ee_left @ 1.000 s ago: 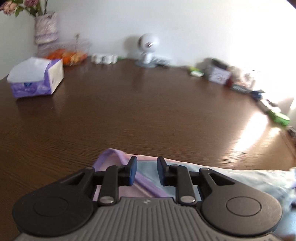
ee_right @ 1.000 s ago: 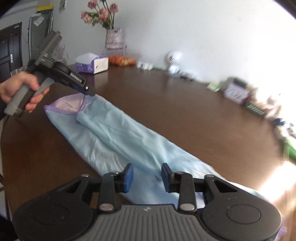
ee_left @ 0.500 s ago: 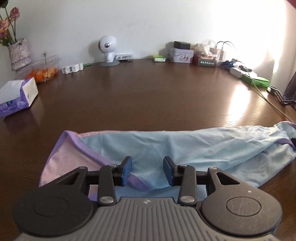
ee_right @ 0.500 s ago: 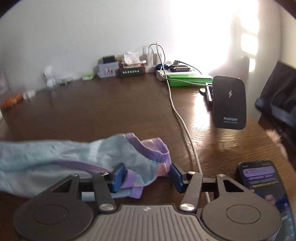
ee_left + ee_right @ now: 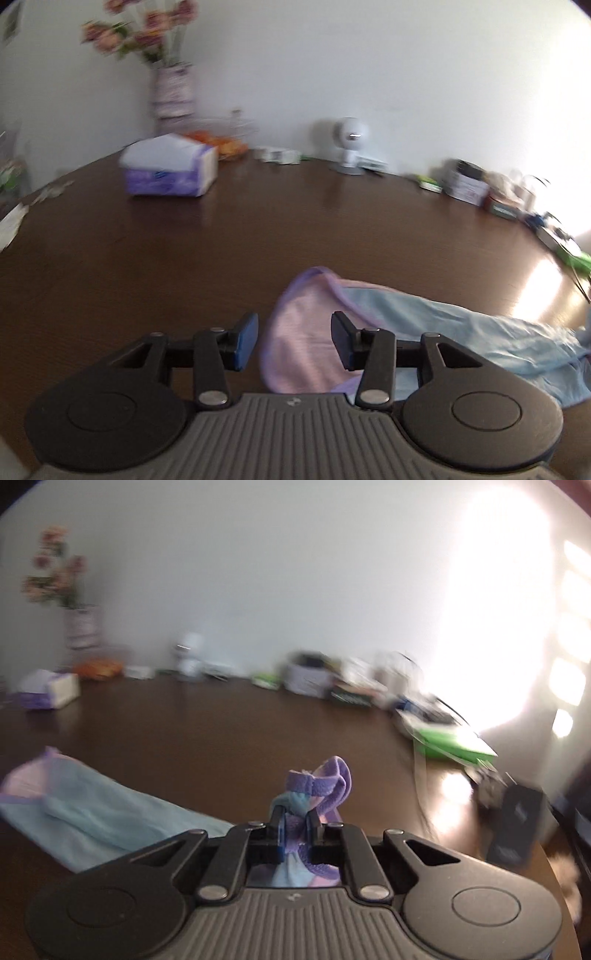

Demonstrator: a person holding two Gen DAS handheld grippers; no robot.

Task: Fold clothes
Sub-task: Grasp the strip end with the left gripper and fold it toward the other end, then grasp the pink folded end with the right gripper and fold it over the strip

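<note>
A light blue garment (image 5: 458,332) with purple trim and a pink lining lies stretched across the dark wooden table (image 5: 258,229). My left gripper (image 5: 293,341) is open, its fingers straddling the pink, purple-edged end of the garment (image 5: 299,354). In the right wrist view my right gripper (image 5: 297,829) is shut on the bunched purple-trimmed end (image 5: 321,781), lifted off the table. The rest of the garment (image 5: 92,812) trails away to the left, flat on the table.
A purple tissue box (image 5: 170,170), a flower vase (image 5: 171,92), a fruit bowl (image 5: 227,142) and a small white camera (image 5: 351,147) stand at the far edge. Boxes, cables and a green item (image 5: 448,738) crowd the right side. A black charger stand (image 5: 517,823) sits near my right gripper.
My right gripper has closed on the purple-trimmed end and raised it. My left gripper has opened wider and swung left, so the garment's pink end now lies between its fingers.
</note>
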